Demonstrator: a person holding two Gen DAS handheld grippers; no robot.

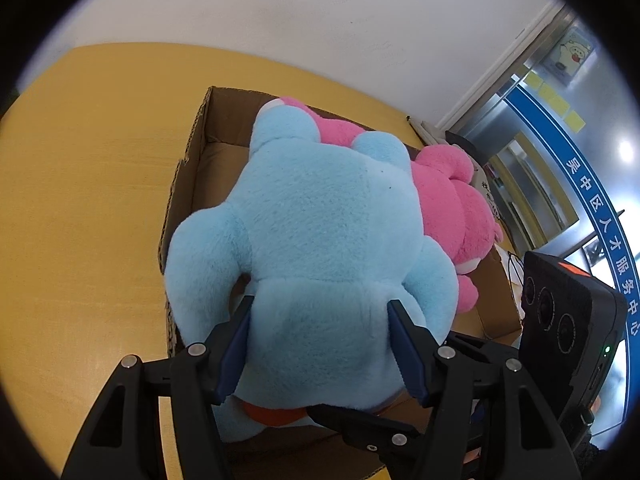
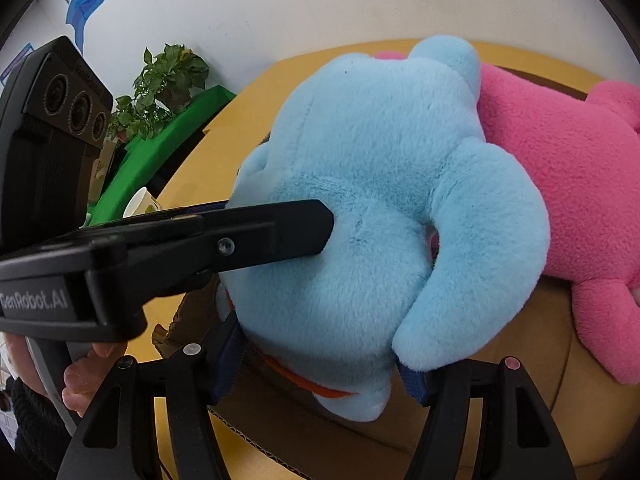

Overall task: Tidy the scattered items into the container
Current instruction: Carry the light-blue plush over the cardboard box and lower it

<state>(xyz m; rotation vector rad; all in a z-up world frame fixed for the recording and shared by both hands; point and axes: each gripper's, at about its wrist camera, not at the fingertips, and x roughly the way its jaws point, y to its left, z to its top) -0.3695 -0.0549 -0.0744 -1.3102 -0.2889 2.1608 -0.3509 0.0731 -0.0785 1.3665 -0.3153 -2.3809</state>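
White wall [image 1: 280,12], perhaps glass door [image 1: 532,168]

Both wrist cameras sit very close, looking steeply down along their fingers. They share the blue plush toy [image 1: 320,240], the pink plush toy [image 2: 560,180] and the cardboard box [image 1: 200,152]; each glimpses the other gripper.

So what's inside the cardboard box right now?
The cardboard box holds a pink plush toy and a blue plush toy beside it, gripped by both tongs. The blue one hides most of the box floor.
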